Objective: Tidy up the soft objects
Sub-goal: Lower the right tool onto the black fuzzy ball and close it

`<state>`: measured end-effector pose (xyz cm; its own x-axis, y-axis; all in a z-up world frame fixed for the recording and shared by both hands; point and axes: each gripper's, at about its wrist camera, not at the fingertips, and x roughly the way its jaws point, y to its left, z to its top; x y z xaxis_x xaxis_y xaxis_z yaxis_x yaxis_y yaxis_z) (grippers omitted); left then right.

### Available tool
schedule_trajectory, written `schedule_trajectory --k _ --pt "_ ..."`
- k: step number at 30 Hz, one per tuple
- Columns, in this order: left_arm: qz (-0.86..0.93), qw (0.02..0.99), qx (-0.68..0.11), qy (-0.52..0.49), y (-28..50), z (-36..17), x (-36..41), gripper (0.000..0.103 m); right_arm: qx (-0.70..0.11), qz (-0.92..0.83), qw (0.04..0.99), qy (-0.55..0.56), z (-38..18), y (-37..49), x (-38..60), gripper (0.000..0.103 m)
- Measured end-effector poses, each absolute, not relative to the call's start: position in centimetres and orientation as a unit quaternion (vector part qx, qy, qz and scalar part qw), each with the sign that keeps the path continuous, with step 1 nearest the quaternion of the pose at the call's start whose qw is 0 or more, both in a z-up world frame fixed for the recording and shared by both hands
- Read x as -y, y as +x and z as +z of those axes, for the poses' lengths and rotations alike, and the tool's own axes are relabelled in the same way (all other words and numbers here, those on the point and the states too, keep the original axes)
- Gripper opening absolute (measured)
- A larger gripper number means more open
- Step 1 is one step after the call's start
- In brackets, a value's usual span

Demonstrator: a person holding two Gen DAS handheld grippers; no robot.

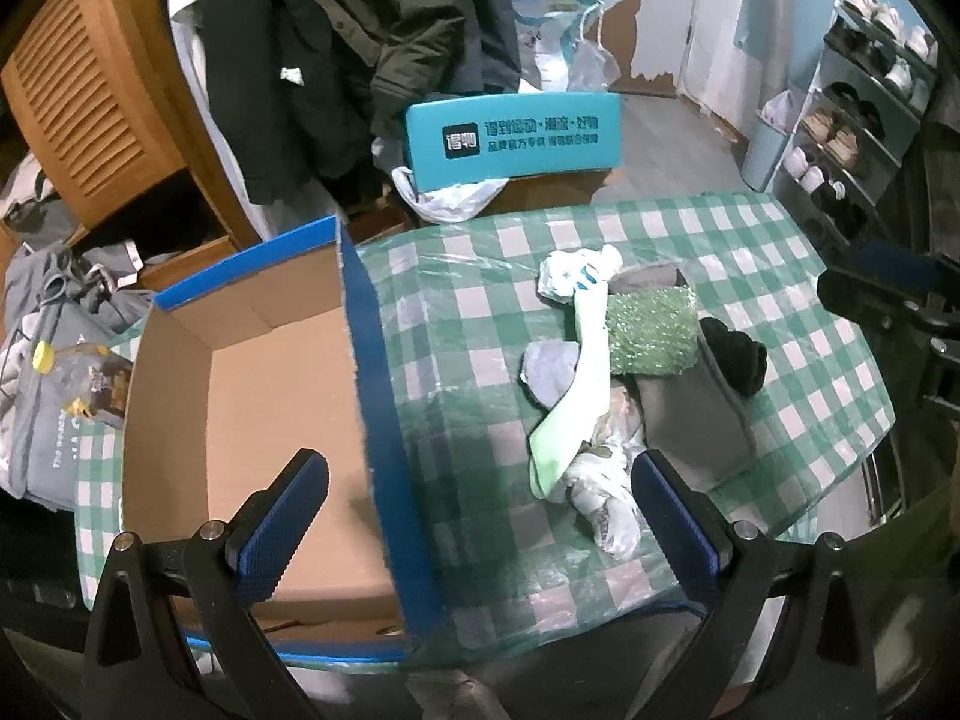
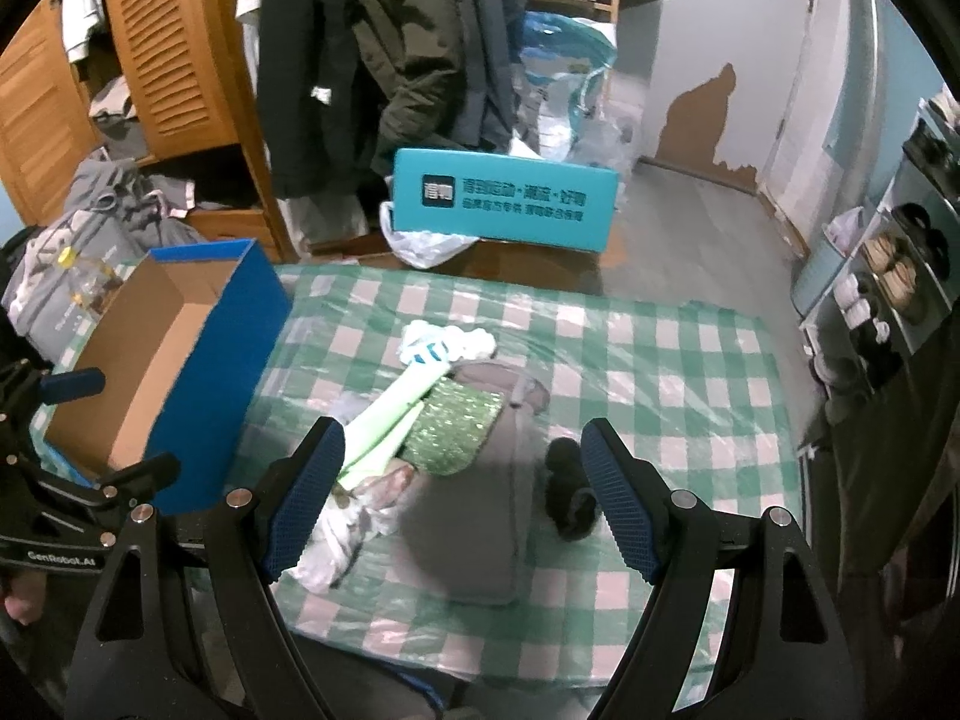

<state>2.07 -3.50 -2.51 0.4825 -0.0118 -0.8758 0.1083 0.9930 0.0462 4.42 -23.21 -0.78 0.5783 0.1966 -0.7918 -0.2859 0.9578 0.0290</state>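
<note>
A pile of soft items lies on the green checked tablecloth [image 1: 780, 312]: a pale green sleeve [image 1: 585, 384], a sparkly green sponge cloth [image 1: 651, 330], a grey cloth [image 1: 690, 414], a black sock ball [image 1: 735, 354], white socks [image 1: 576, 273] and a patterned white cloth [image 1: 606, 510]. An open blue cardboard box [image 1: 366, 360] stands at the left, empty inside. My left gripper [image 1: 480, 528] is open above the box wall and the pile's near end. My right gripper [image 2: 462, 498] is open above the grey cloth [image 2: 474, 516], with the black sock ball [image 2: 567, 495] by its right finger.
A teal shoebox [image 2: 504, 201] and plastic bags stand beyond the table's far edge. Coats hang at the back. A wooden wardrobe [image 2: 156, 48] and grey clothes are at the left. A shoe rack [image 1: 864, 114] stands at the right.
</note>
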Motion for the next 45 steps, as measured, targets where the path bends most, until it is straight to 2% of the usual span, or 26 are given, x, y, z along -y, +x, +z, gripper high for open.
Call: schedule_trajectory --k 14,45 --pt "-0.055 0.829 -0.555 0.038 4.8 -6.5 6.4 0.102 -0.474 0.095 0.874 -0.040 -3.7 6.2 26.9 0.080" --pt "-0.033 0.787 -0.616 0.029 9.8 -13.6 9.1 0.102 -0.584 0.042 0.811 -0.013 -16.1 12.4 31.0 0.080"
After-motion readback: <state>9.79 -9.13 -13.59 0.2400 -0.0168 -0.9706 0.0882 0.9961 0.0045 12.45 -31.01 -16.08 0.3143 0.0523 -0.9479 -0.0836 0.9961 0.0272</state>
